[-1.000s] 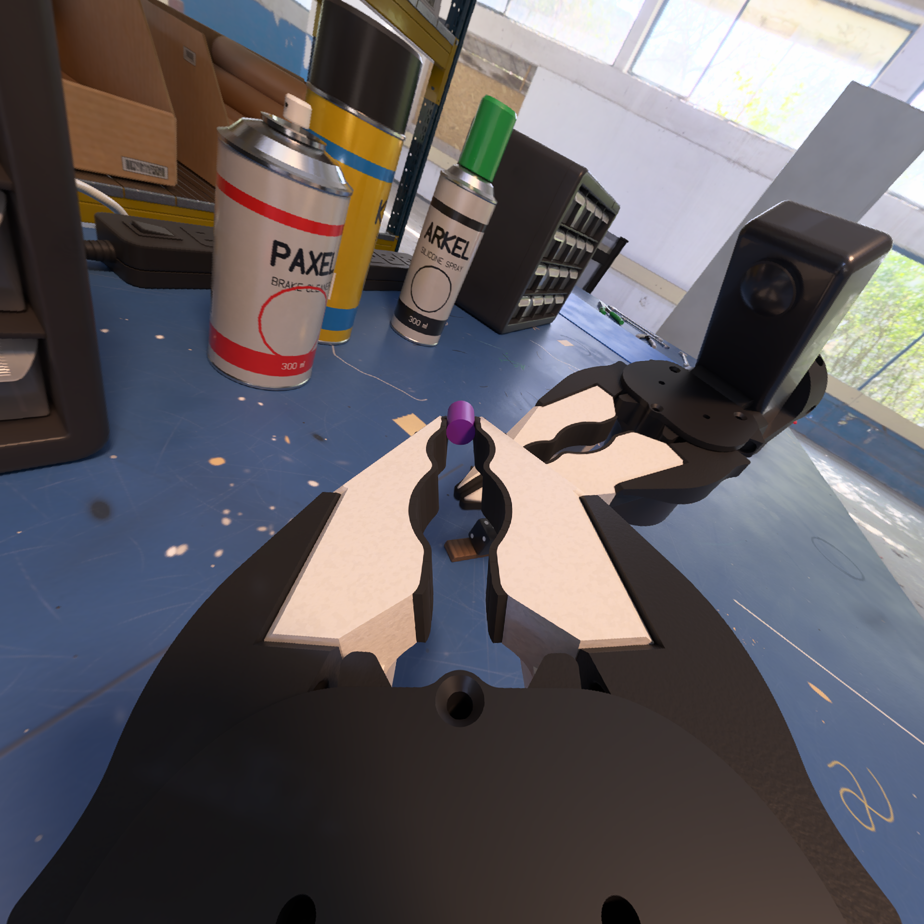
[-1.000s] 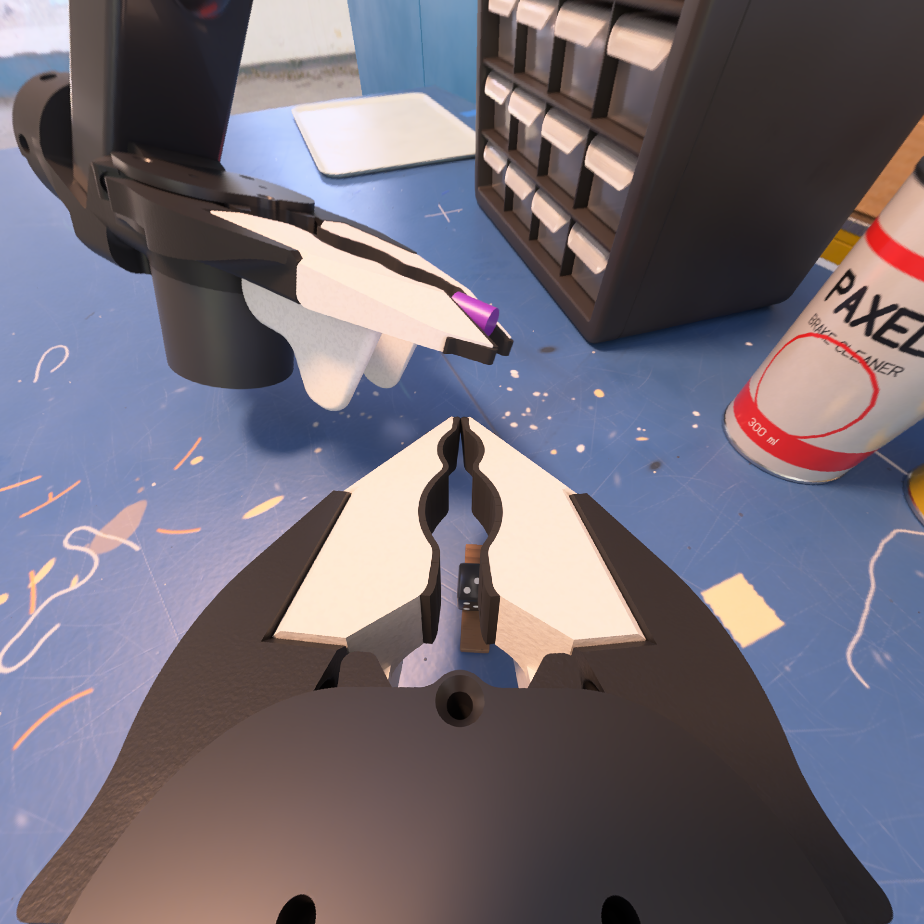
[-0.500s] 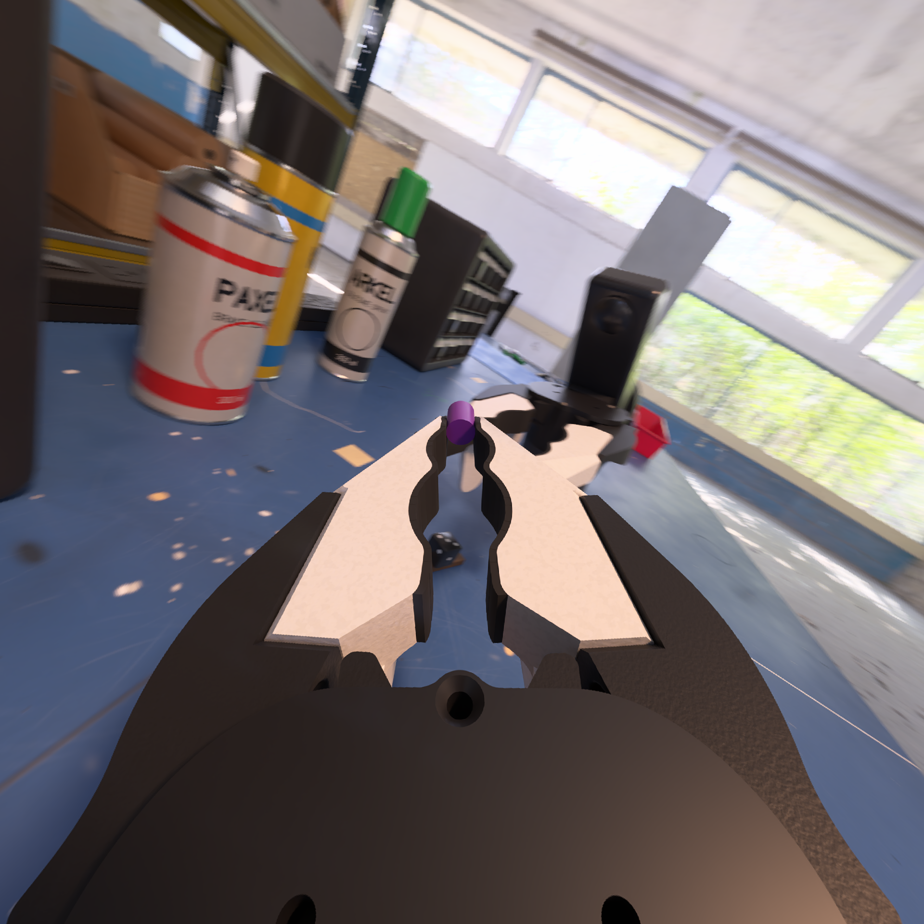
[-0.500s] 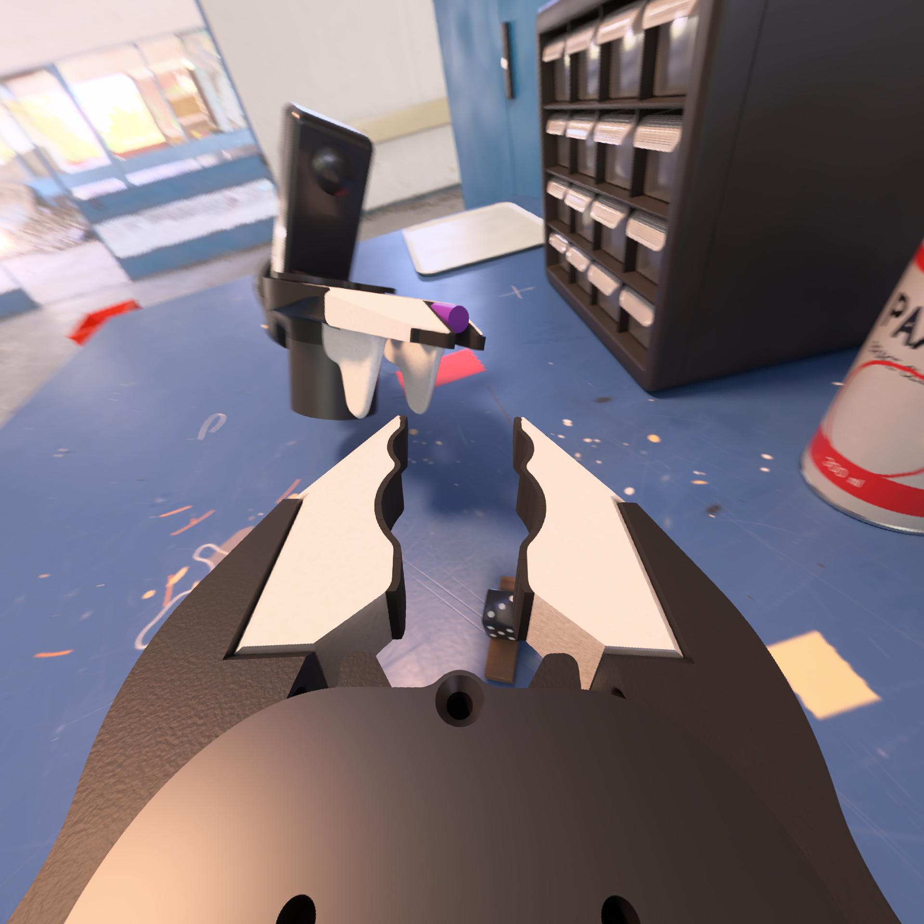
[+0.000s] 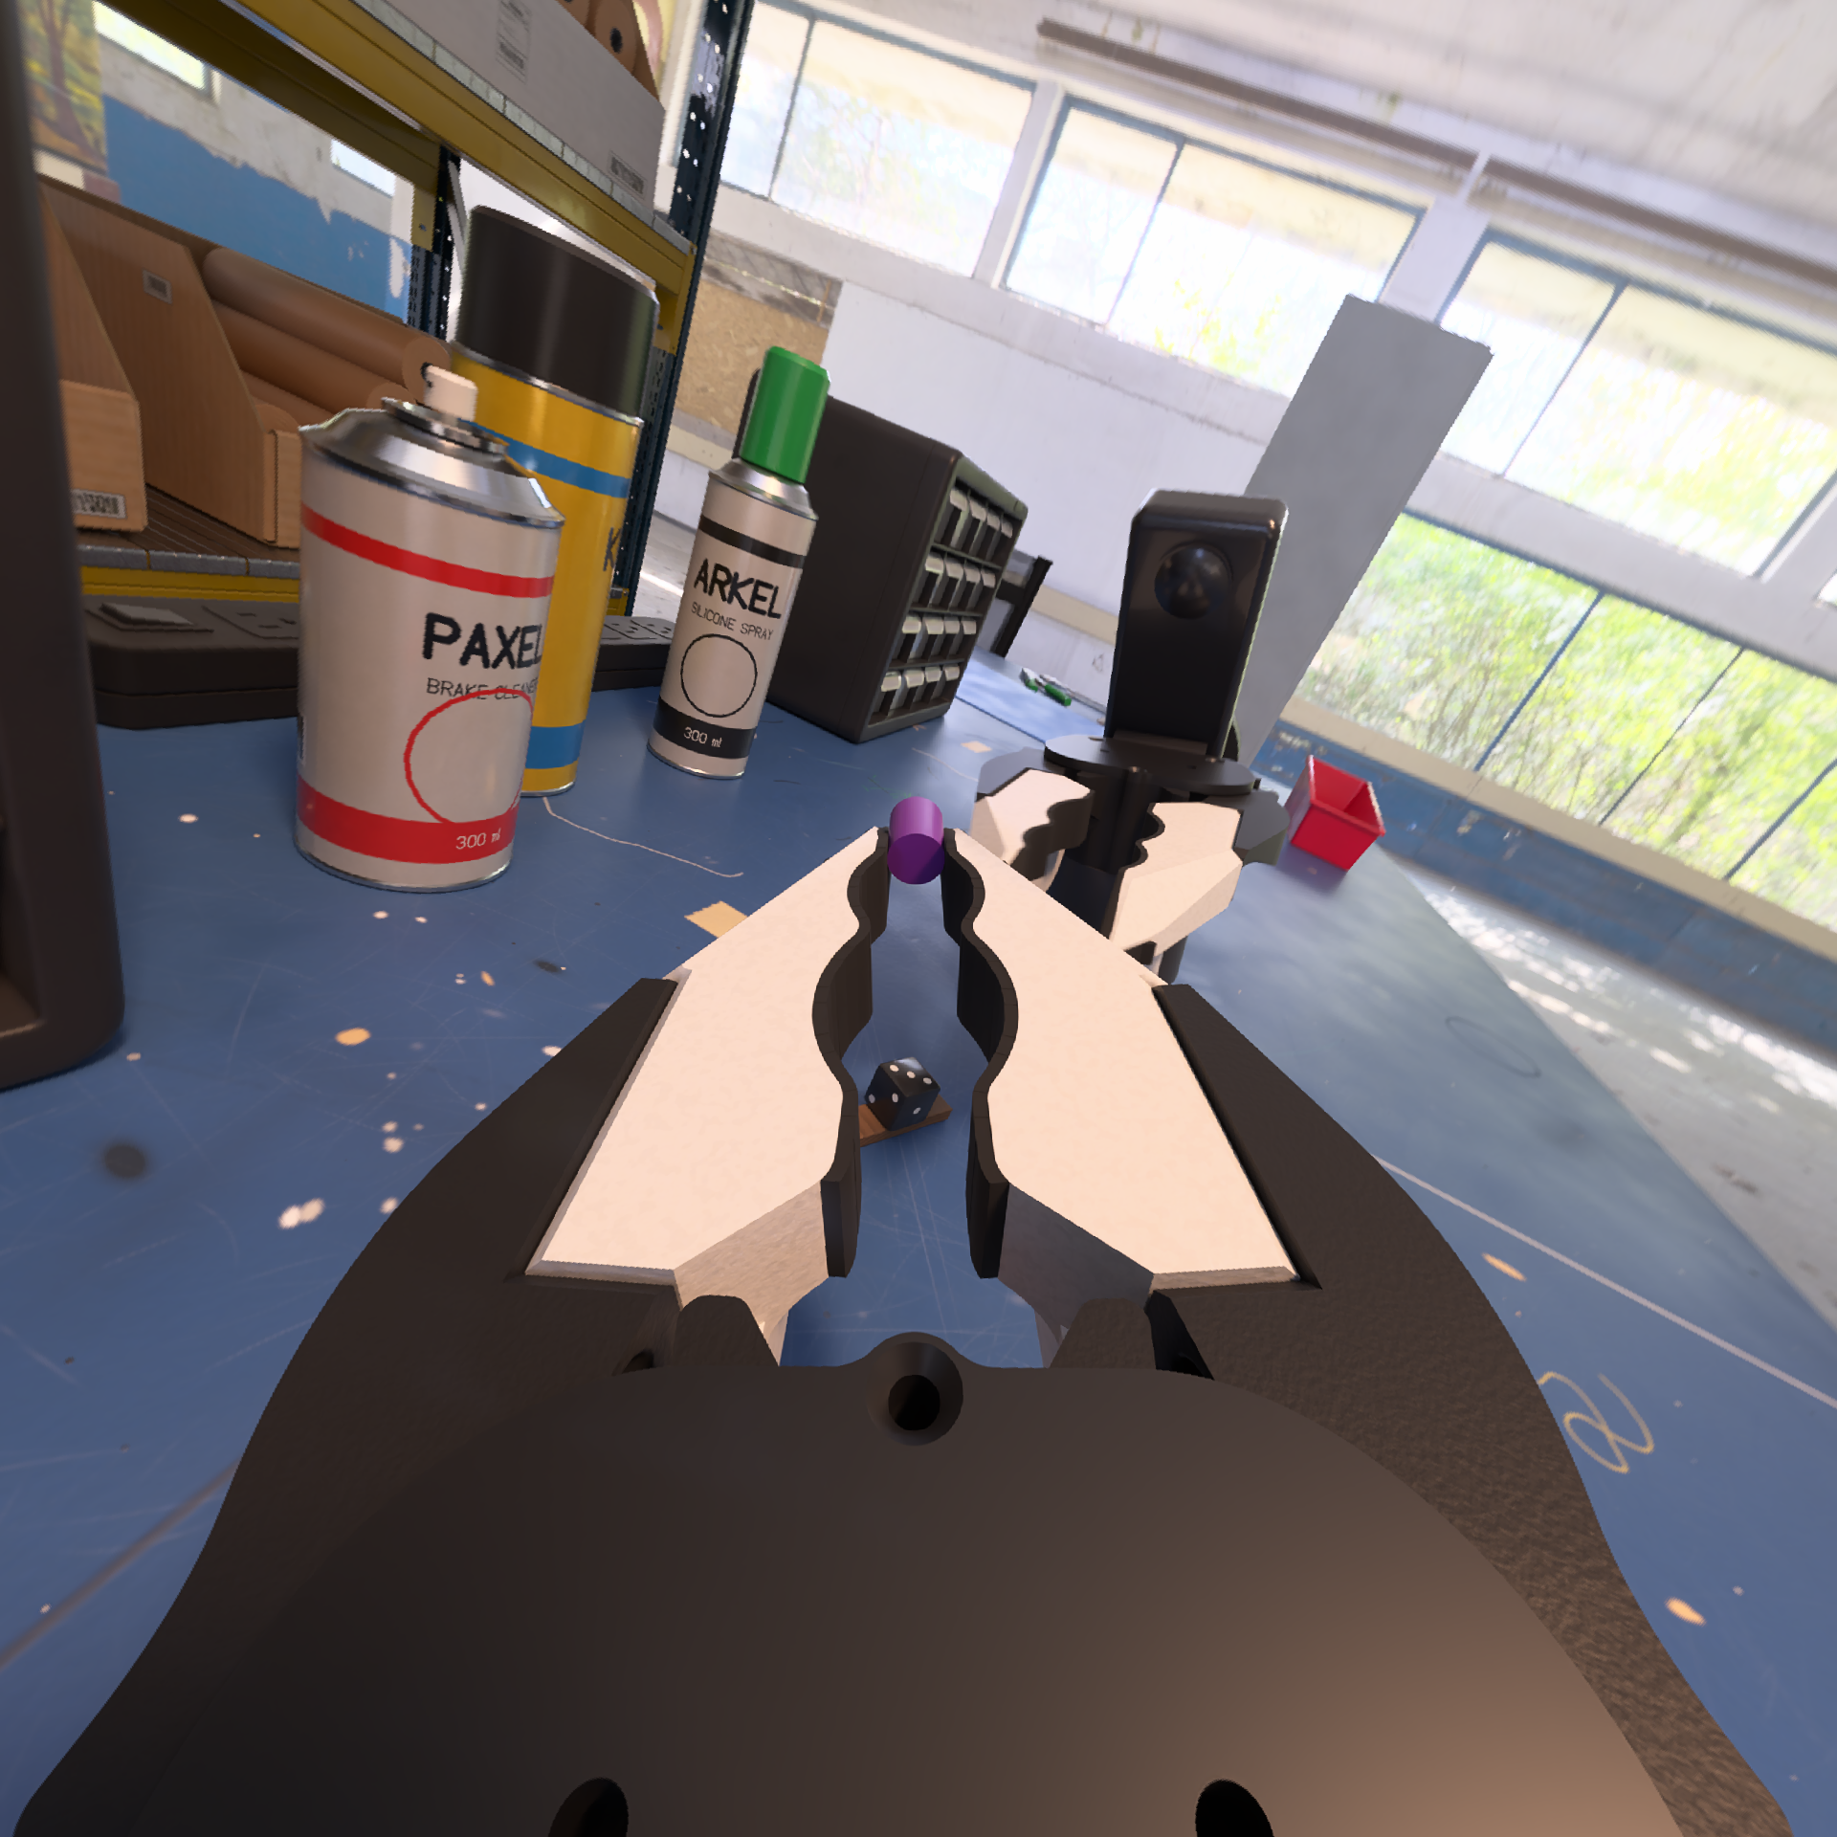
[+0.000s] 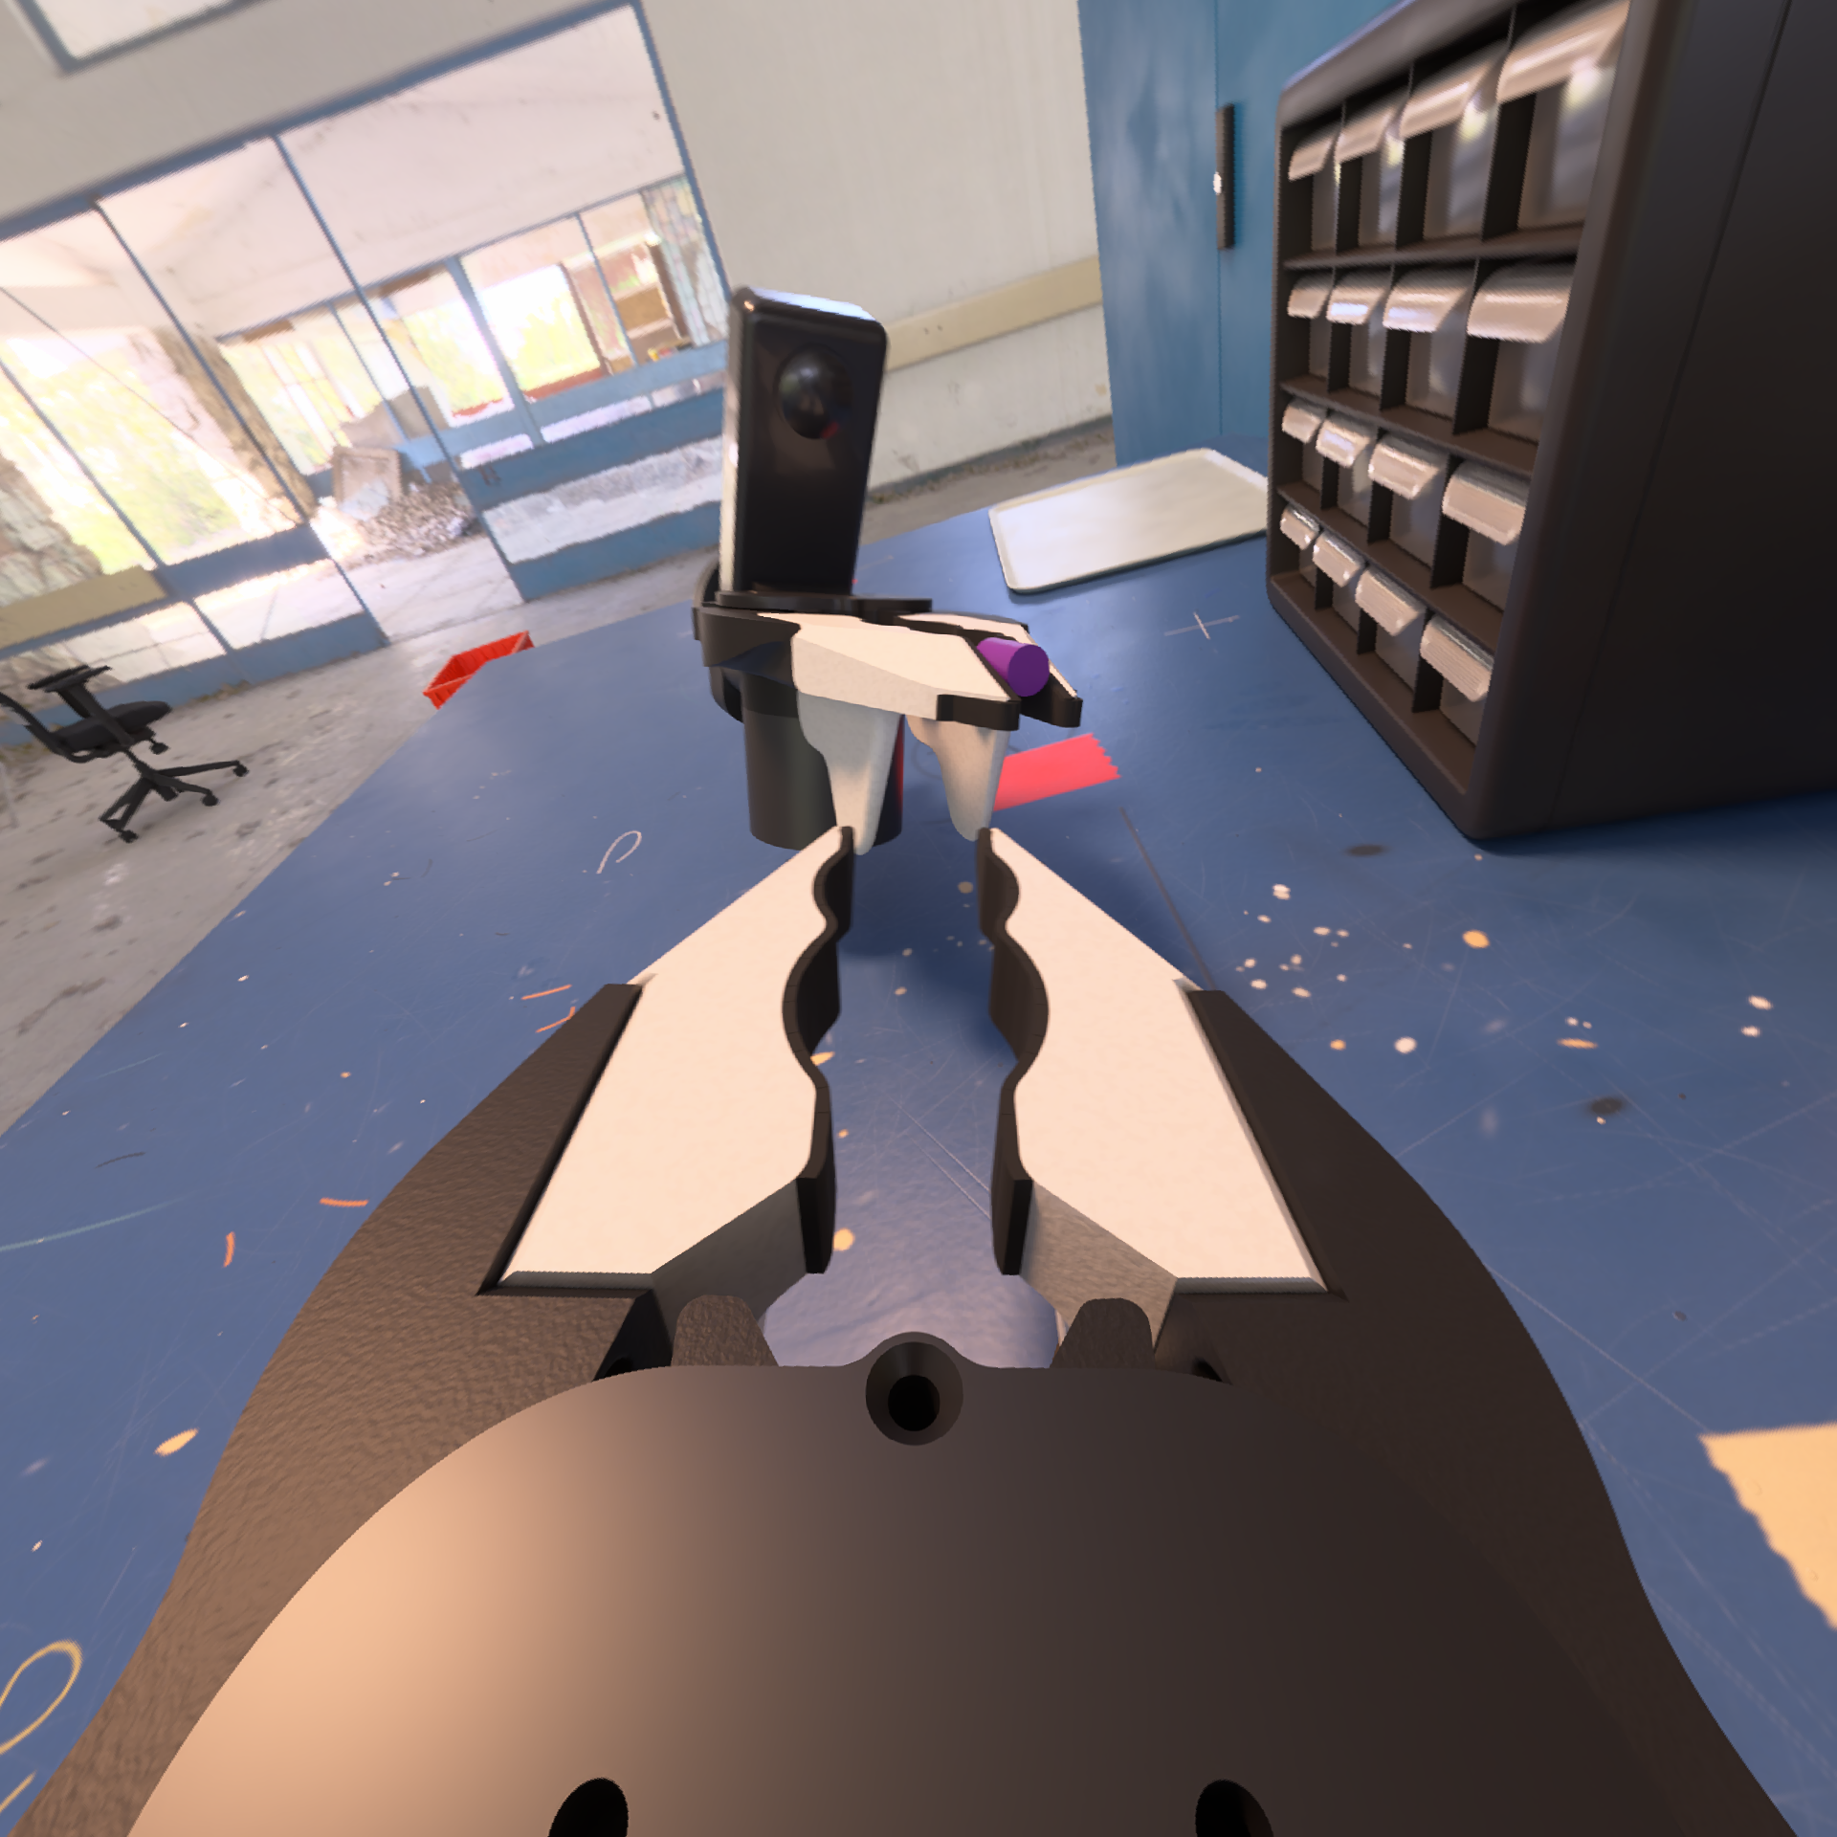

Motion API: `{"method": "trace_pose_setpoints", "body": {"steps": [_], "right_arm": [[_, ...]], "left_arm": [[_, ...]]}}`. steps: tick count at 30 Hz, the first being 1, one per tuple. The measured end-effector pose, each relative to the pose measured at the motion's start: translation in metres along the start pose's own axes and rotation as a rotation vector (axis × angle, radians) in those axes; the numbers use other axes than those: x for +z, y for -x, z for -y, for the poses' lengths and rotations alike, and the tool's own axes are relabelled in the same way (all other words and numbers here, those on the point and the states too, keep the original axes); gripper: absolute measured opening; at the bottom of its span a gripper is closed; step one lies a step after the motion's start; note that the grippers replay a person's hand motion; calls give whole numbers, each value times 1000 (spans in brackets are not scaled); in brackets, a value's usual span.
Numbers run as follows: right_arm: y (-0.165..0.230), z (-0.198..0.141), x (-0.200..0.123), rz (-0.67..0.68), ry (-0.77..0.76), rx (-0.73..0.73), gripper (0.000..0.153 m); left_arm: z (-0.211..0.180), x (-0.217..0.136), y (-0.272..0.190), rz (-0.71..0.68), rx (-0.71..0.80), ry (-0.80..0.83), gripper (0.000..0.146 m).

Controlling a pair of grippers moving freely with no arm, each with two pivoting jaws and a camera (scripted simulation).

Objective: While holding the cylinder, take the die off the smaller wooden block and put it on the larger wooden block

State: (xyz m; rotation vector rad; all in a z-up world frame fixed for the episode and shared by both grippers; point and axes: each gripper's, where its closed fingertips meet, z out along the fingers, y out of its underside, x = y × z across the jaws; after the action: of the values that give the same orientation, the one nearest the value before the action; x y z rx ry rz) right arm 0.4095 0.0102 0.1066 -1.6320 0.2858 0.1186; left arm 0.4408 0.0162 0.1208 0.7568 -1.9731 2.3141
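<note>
My left gripper (image 5: pixel 915 853) is shut on a small purple cylinder (image 5: pixel 915 830) at its fingertips, held above the blue table. Below its fingers a black die (image 5: pixel 900 1089) sits on a thin wooden block (image 5: pixel 919 1121); only this one block shows. My right gripper (image 6: pixel 915 855) is open and empty, level above the table. It also shows in the left wrist view (image 5: pixel 1098 875), beyond the die and apart from it. The left gripper (image 6: pixel 1024 696) with the cylinder (image 6: pixel 1012 664) shows ahead in the right wrist view. The die is hidden in that view.
Three spray cans stand at the left: a white and red one (image 5: pixel 427 656), a yellow one (image 5: pixel 557 477) and a green-capped one (image 5: pixel 741 586). A dark drawer cabinet (image 6: pixel 1551 398) stands to the right, a white tray (image 6: pixel 1123 517) behind it. A red bin (image 5: pixel 1332 820) lies far off.
My right gripper opened from shut and drew back from the die, which stays on the block. My left gripper tilted up, still holding the cylinder.
</note>
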Motion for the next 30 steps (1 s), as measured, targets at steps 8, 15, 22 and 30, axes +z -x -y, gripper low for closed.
{"method": "trace_pose_setpoints", "body": {"steps": [8, 15, 22, 30], "right_arm": [[-8, 4, 4, -40, -37, 22, 43], [-5, 7, -2, -33, -43, 17, 40], [-13, 4, 1, -19, -62, 116, 65], [-22, -7, 3, -194, 54, -70, 36]], "left_arm": [[-1, 7, -20, -125, -21, -1, 9], [0, 5, -10, -27, 26, -3, 9], [-2, 9, -19, -108, -28, -1, 9], [-1, 6, -3, 40, 30, -15, 9]]}}
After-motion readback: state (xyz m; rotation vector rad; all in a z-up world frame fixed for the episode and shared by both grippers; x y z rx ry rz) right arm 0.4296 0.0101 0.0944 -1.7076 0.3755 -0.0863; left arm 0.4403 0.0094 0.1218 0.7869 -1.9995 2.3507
